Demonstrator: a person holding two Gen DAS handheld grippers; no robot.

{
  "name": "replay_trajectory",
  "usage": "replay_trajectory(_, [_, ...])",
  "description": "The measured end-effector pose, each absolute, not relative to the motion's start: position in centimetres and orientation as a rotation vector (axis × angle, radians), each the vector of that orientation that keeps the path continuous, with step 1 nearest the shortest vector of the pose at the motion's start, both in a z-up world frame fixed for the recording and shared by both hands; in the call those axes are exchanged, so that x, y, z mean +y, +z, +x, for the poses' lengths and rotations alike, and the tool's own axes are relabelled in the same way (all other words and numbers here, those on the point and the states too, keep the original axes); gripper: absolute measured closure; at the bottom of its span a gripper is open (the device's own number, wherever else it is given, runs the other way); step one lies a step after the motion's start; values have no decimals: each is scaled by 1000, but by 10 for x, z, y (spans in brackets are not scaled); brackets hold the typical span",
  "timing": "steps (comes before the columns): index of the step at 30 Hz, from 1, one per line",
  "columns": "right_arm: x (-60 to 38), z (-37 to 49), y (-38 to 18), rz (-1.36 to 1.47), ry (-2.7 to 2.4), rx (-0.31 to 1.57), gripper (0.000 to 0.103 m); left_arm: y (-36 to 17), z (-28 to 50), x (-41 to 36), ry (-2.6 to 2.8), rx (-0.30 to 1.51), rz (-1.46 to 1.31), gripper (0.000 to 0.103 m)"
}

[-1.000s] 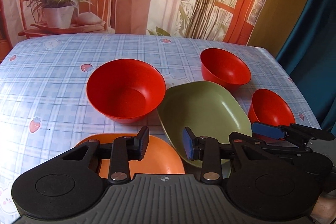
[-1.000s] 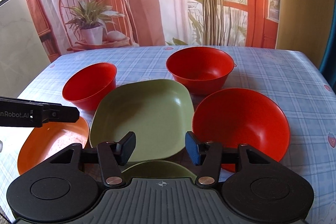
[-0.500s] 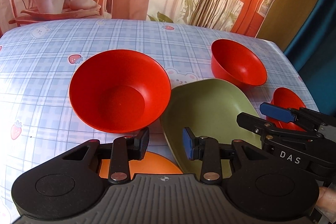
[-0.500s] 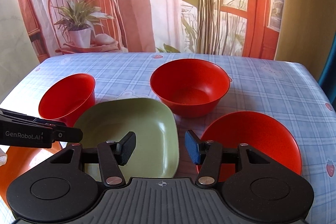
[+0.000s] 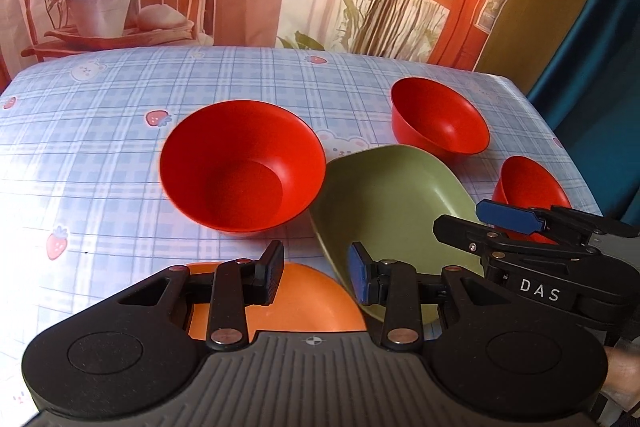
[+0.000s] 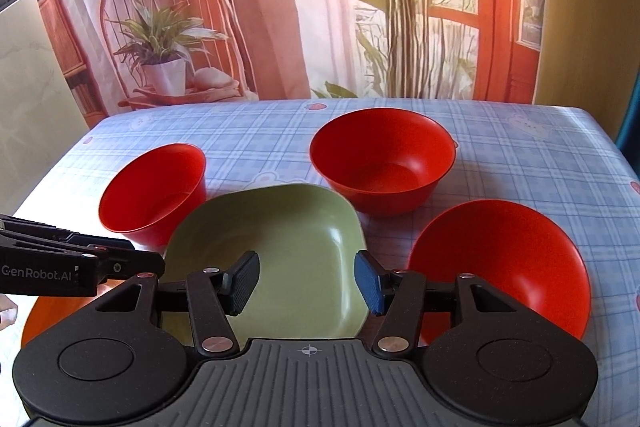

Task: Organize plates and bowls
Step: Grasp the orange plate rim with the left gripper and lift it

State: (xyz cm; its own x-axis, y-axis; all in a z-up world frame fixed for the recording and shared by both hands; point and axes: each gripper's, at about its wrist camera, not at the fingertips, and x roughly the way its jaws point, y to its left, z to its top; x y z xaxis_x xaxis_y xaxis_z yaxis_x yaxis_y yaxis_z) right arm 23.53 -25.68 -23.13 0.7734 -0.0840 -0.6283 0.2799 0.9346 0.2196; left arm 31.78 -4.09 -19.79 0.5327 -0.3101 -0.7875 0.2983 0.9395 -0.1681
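A green squarish plate (image 6: pixel 280 251) lies mid-table between three red bowls: one to its left (image 6: pixel 154 193), one behind it (image 6: pixel 382 167), one at the right front (image 6: pixel 504 267). An orange plate (image 5: pixel 296 301) lies near the front left. My left gripper (image 5: pixel 316 277) is open and empty above the orange plate, by the green plate (image 5: pixel 394 203) and in front of the nearest red bowl (image 5: pixel 242 171). My right gripper (image 6: pixel 306 277) is open and empty over the green plate's near edge. Each gripper shows in the other's view, the right one (image 5: pixel 504 223), the left one (image 6: pixel 80 263).
The table carries a blue checked cloth (image 5: pixel 100 131) with strawberry prints. A printed backdrop with a potted plant and chair (image 6: pixel 164 67) hangs behind the far edge. The table's right edge (image 5: pixel 560 131) drops off beside a blue curtain.
Both grippers moved forward over the table. The green plate now sits closer under my right gripper. Both grippers stayed open and empty.
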Motion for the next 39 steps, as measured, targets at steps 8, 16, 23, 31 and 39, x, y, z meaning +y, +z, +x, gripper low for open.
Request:
replay_trajectory(8, [-217, 217, -222, 338, -127, 663, 52, -175, 289, -2, -281, 872, -24, 65])
replay_trajectory(16, [-176, 212, -225, 316, -68, 695, 53, -191, 265, 37, -183, 888, -5, 65])
replay_trajectory(23, [-156, 216, -230, 272, -41, 715, 62, -212, 262, 53, -173, 939, -27, 67])
replay_trajectory(31, [-152, 218, -242, 281, -23, 765, 84, -229, 254, 59, -202, 968, -76, 82])
replay_trajectory(39, [-139, 223, -235, 249, 16, 766, 91, -221, 234, 64, -182, 949, -60, 85])
